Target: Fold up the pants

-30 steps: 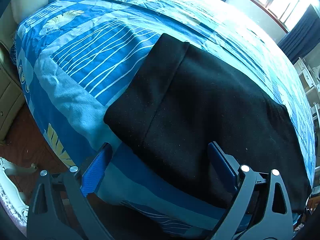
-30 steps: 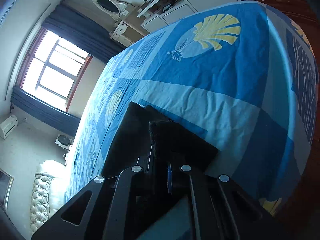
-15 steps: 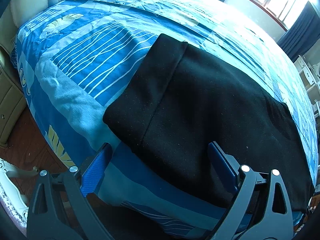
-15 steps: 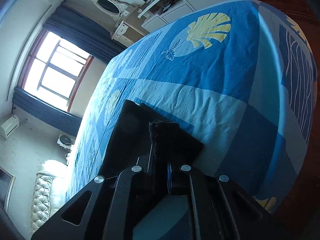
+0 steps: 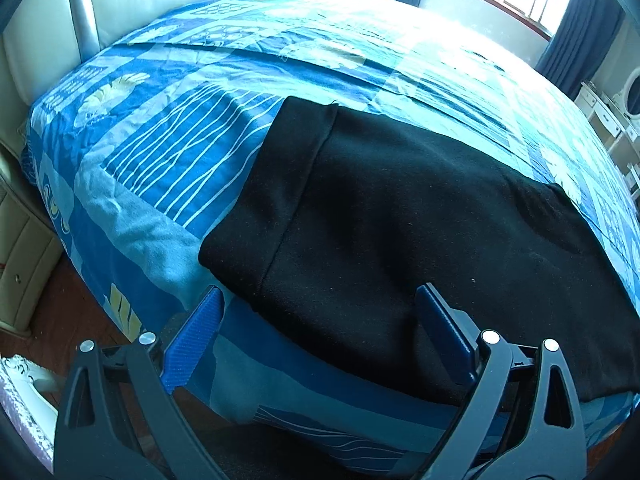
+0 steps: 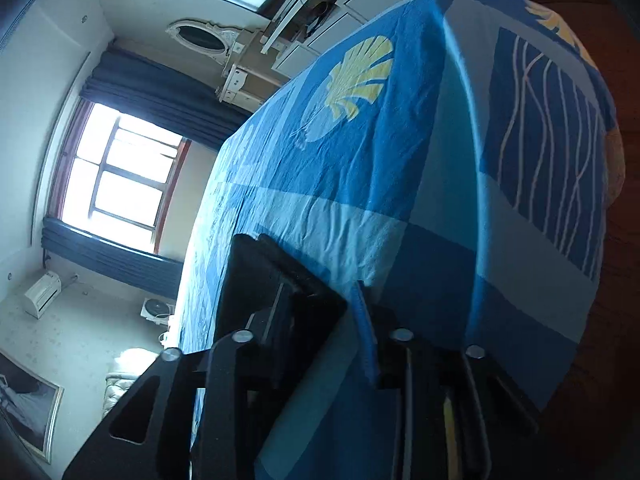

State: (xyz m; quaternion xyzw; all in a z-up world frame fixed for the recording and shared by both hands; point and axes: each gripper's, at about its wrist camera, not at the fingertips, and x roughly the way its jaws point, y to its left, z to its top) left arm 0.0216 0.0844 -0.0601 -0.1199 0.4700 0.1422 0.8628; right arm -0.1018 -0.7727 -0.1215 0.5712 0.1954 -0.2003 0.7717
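While the left gripper is hovering with fingers spread, the pants are lying directly ahead, long axis running rightward; the right gripper is sitting parted, clasping nothing.

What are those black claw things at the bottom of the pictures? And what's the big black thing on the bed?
They are grabbers, like big tweezers. A person holds one in each hand, and each has a small camera looking along its two fingers. One picture comes from the left gripper, the other from the right gripper. The black thing is pants, lying flat on a blue bed. Both grippers are open, so nothing is held right now.
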